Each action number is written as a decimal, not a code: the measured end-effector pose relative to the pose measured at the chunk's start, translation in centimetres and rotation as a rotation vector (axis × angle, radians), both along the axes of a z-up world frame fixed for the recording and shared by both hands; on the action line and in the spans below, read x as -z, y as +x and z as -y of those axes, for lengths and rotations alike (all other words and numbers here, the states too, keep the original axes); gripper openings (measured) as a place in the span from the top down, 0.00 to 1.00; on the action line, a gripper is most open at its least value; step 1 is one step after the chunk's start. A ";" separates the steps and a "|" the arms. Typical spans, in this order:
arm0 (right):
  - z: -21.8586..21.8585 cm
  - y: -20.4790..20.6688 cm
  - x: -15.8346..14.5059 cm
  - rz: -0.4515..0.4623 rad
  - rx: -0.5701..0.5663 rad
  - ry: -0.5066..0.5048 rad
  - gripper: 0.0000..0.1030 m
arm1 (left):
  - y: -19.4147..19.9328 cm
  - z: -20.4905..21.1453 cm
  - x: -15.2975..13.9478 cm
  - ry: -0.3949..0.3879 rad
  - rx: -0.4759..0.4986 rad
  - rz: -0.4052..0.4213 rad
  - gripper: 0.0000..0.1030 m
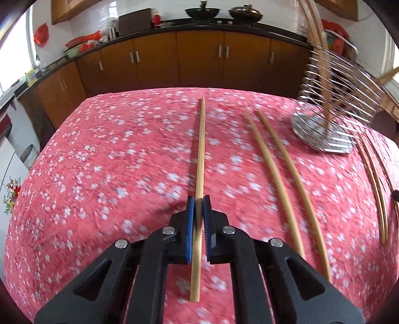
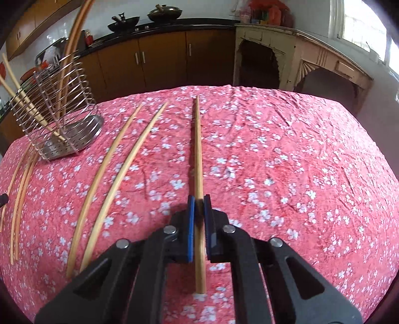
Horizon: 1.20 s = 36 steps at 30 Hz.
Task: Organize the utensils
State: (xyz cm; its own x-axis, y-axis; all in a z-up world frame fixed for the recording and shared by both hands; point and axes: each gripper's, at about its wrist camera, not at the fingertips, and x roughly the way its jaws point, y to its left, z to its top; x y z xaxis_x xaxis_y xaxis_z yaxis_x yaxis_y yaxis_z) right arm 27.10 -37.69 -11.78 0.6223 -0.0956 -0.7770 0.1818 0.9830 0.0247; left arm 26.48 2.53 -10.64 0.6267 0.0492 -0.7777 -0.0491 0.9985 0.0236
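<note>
- Chopsticks are the task's things, and one is pinched in each claw at the near edge of both views.
- Left gripper (image 1: 199,200): its blue pads (image 1: 190,224) are pressed together on a wooden chopstick (image 1: 200,154) that runs straight ahead between them, thick end toward the camera, thin tip far out over the cloth.
- Right gripper (image 2: 199,199): likewise clamped on a second chopstick (image 2: 198,154), which passes between the pads (image 2: 191,224) and points away across the table.
- Red floral tablecloth (image 1: 112,162) (image 2: 286,162) covers the table under both claws; in the left view it is smeared by blur.
- Loose pair of chopsticks (image 1: 279,174) (image 2: 112,179) lies flat on the cloth, side by side, to the right of the left claw and to the left of the right claw.
- Another pair (image 1: 374,189) (image 2: 20,199) lies further out to that same side, near the picture's edge.
- Wire utensil holder (image 1: 331,107) (image 2: 57,104) stands on a perforated steel base at the far side of the table, beyond the loose pairs, with several chopsticks (image 1: 316,49) (image 2: 72,37) already leaning upright in it.
- Brown kitchen cabinets (image 1: 199,59) (image 2: 149,59) under a dark counter close the background, with two woks (image 1: 202,11) (image 2: 123,22) on top.
</note>
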 end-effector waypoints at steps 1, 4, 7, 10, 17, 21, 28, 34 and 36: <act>0.5 0.2 0.0 0.006 0.009 0.008 0.92 | 0.2 -0.4 0.0 -0.004 0.002 0.000 0.93; 0.9 0.0 0.0 0.009 0.004 0.034 0.88 | 0.5 -1.1 0.0 -0.022 -0.001 0.001 0.92; 0.6 -1.2 -0.2 0.016 -0.011 0.057 0.69 | -0.6 -1.8 -0.1 -0.076 0.020 0.008 0.90; -0.1 -2.9 -0.2 0.016 -0.034 0.049 0.67 | -2.5 -2.1 -0.1 -0.102 0.056 0.005 0.78; -0.8 -5.2 0.2 0.004 -0.026 0.022 0.70 | -4.7 -1.4 0.0 -0.072 0.100 0.000 0.72; -0.7 -6.0 0.3 0.002 -0.017 0.014 0.75 | -4.6 -1.1 0.1 -0.038 0.100 -0.004 0.72; -0.3 -6.6 0.2 0.002 -0.002 0.016 0.84 | -4.7 -1.0 0.1 -0.020 0.099 -0.005 0.72; -0.5 -7.0 0.2 0.000 0.000 0.005 0.93 | -5.5 -1.0 0.1 -0.010 0.093 -0.005 0.93; -0.5 -7.3 0.1 0.001 0.003 0.007 0.93 | -5.8 -1.2 0.0 -0.018 0.094 -0.004 0.93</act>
